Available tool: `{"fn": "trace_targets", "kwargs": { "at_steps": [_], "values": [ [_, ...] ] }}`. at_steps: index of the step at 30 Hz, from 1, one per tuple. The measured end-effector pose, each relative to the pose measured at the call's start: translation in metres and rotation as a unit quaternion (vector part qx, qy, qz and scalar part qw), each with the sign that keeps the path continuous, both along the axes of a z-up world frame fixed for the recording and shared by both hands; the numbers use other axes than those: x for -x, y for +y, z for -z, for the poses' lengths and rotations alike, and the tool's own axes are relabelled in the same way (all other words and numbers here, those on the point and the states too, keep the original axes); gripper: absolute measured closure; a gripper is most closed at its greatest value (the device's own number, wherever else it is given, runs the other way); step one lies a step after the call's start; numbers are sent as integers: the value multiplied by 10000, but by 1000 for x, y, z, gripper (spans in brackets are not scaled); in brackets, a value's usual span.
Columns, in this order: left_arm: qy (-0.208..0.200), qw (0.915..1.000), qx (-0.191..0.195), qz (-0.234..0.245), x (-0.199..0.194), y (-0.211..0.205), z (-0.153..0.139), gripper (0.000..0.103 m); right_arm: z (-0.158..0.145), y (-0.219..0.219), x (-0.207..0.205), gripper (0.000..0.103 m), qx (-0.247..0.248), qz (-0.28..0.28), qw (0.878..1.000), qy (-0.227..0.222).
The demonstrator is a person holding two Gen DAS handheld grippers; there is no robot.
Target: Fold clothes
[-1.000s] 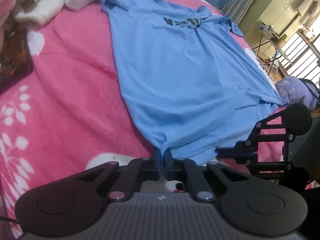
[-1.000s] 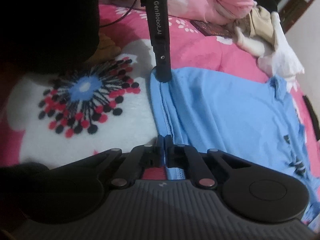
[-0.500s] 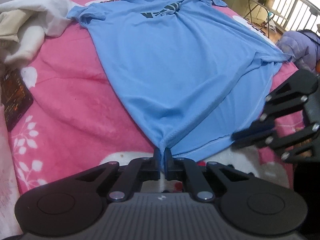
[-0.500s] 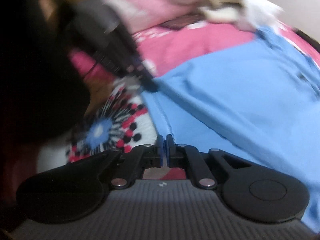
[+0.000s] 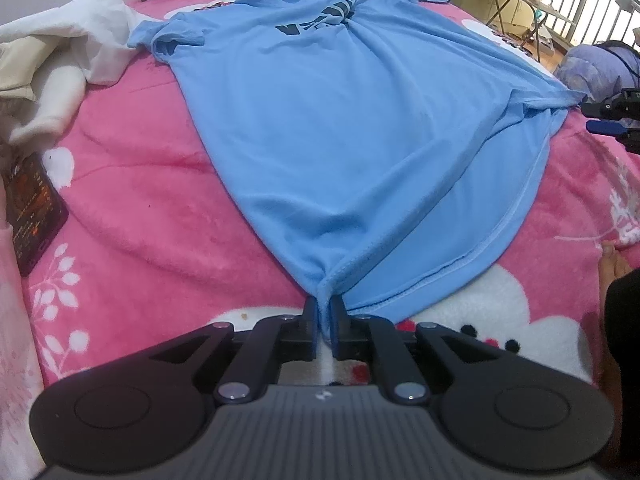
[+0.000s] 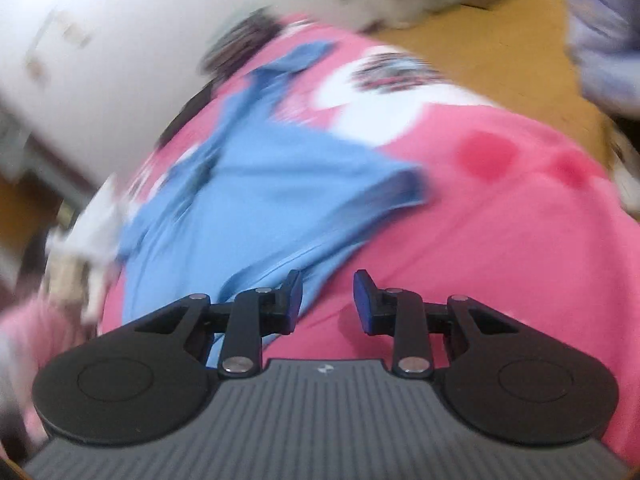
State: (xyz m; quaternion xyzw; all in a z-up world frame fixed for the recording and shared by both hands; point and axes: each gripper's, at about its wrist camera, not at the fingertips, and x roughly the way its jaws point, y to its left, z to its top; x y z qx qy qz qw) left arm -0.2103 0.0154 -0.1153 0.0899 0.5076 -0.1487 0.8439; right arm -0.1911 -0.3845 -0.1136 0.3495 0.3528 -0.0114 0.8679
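Blue cotton fills the left wrist view: a T-shirt (image 5: 340, 132) lies spread flat on a pink floral blanket (image 5: 132, 216) covering the bed, collar at the far end, hem nearest the camera. The left gripper (image 5: 325, 312) has its jaws clamped on a bunched corner of that hem. White clothes (image 5: 60, 60) sit heaped at far left.

The right wrist view is blurred. The right gripper (image 6: 327, 300) has just been opening; its jaws stand apart with nothing between them, above the blanket (image 6: 500, 240) just beside the T-shirt (image 6: 256, 192).

Dark print on blue shirt (image 5: 344, 128) creased; nothing legible
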Motion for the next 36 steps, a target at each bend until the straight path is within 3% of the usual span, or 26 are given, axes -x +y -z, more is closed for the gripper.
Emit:
{"fn": "trace_targets", "kwargs": {
  "at_steps": [5,11,20,24,32,36],
  "values": [
    [50,9999,54,-71,0,1,0,95,19,-21,-6,75,-732,566,9956,124],
    [71,10000,26,-63,0,0,-1,95,32,-21,-14,75,-1321,760,9881,183],
    [50,10000,-11,-46,-1,-2,1,95,30,-14,-15,78,-1250,880,9878,307],
    [35,10000,-22,-42,0,-3,0,95,33,-12,-21,103,-1011,905,9899,412],
    [-6,10000,-47,-71,1,-3,1,93,16,-15,9,103,-465,1270,9897,462],
    [21,10000,-37,-45,-1,-2,0,93,23,-25,16,101,-919,1287,9870,296]
  ]
}}
